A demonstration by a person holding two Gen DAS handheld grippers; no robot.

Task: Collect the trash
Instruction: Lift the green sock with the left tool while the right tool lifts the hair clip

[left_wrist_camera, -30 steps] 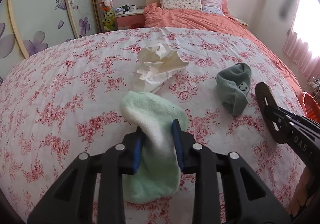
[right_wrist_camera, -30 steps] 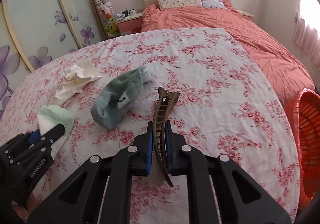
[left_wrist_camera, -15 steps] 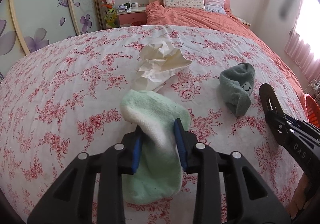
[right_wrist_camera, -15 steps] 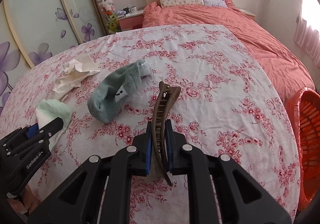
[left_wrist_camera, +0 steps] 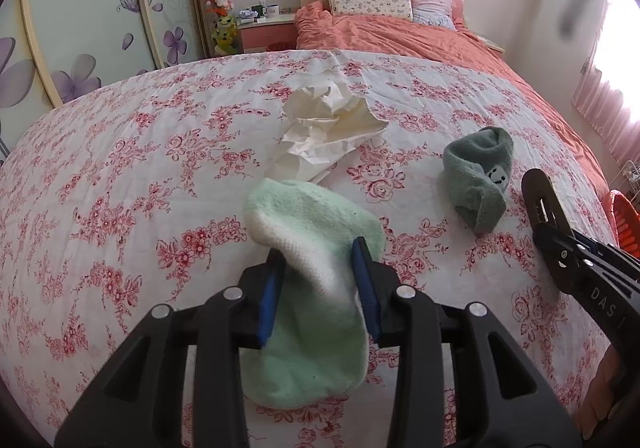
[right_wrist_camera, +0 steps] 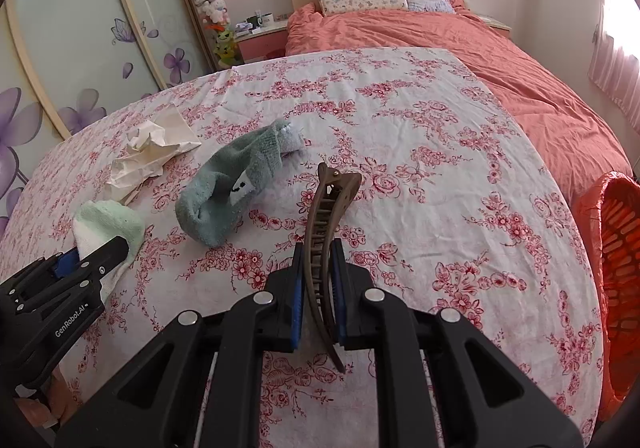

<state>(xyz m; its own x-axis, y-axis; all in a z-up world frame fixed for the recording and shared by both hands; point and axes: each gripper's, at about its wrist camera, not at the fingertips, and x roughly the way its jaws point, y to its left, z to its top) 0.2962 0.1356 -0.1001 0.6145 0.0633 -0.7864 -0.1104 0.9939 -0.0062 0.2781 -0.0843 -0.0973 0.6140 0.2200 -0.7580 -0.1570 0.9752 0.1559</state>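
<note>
Two grippers are at work over the white bedsheet printed with red roses (right_wrist_camera: 420, 120). Our left gripper (left_wrist_camera: 318, 280) pinches a pale mint-green fluffy sock (left_wrist_camera: 316, 244) at the lower centre of its frame, the sock's lower end hanging between the fingers. Our right gripper (right_wrist_camera: 316, 284) is clamped on a long brown plastic hair claw clip (right_wrist_camera: 326, 224), which points up the frame. Left of centre in the right view lies the crumpled cream paper wad (right_wrist_camera: 150, 152), just beside a grey-green fuzzy sock (right_wrist_camera: 228, 188). An orange slotted plastic basket (right_wrist_camera: 616, 248) sits at the right edge.
</note>
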